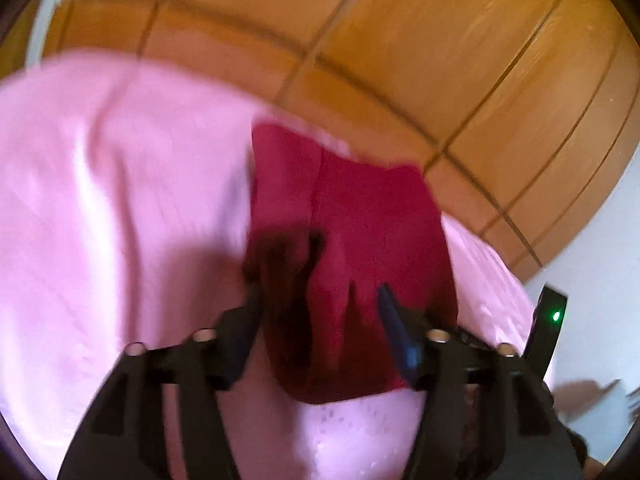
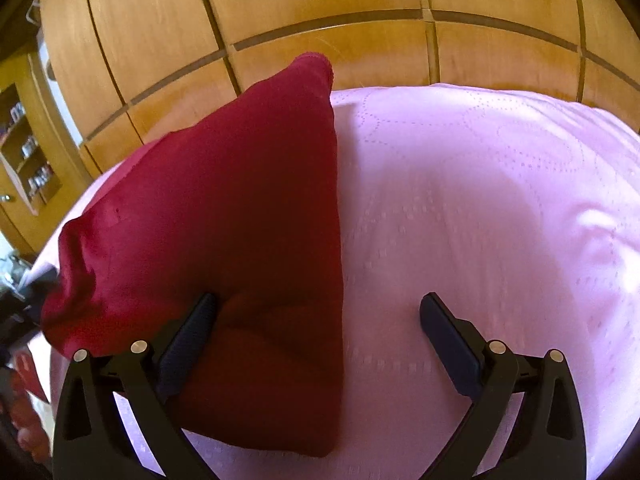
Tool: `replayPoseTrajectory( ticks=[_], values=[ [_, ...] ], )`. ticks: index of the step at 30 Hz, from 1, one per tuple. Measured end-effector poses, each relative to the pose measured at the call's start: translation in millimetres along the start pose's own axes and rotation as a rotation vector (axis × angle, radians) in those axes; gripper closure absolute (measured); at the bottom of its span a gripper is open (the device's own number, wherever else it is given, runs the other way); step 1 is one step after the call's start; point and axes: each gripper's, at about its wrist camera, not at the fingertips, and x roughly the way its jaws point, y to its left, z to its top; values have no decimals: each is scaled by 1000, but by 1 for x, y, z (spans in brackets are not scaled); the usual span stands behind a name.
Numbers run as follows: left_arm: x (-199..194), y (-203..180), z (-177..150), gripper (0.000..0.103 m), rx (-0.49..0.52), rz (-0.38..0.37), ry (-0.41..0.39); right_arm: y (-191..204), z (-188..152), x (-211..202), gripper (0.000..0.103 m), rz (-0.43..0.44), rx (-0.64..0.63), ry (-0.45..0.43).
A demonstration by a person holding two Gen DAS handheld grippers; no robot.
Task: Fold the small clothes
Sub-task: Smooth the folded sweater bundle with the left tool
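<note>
A dark red garment (image 1: 360,216) lies on a pink bedspread (image 1: 120,200). The left wrist view is blurred. My left gripper (image 1: 320,292) is open just above the garment's near part, fingers spread either side of a fold. In the right wrist view the red garment (image 2: 224,220) lies folded to a tapering shape at the left. My right gripper (image 2: 316,312) is open over its near right edge. The left fingertip (image 2: 200,316) rests on the cloth and the right fingertip (image 2: 436,316) is over the bedspread (image 2: 480,200).
Wooden wardrobe doors (image 2: 320,8) stand behind the bed. A shelf with small items (image 2: 24,152) is at the far left. A black device with a green light (image 1: 552,320) sits at the bed's right edge, beside a white wall (image 1: 600,280).
</note>
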Motion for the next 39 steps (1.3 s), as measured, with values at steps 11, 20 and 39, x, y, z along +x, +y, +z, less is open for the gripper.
replayPoseTrajectory(
  ticks=[11,20,39],
  values=[
    [76,-56,43,24,226,122,87,-2,-3,-2,3,9,16,-16],
    [113,-48,21,22,412,232,70,-1,27,-44,3,-27,-15,-144],
    [114,-45,20,20,362,149,68,22,93,74,3,-301,-132,-62]
  ],
)
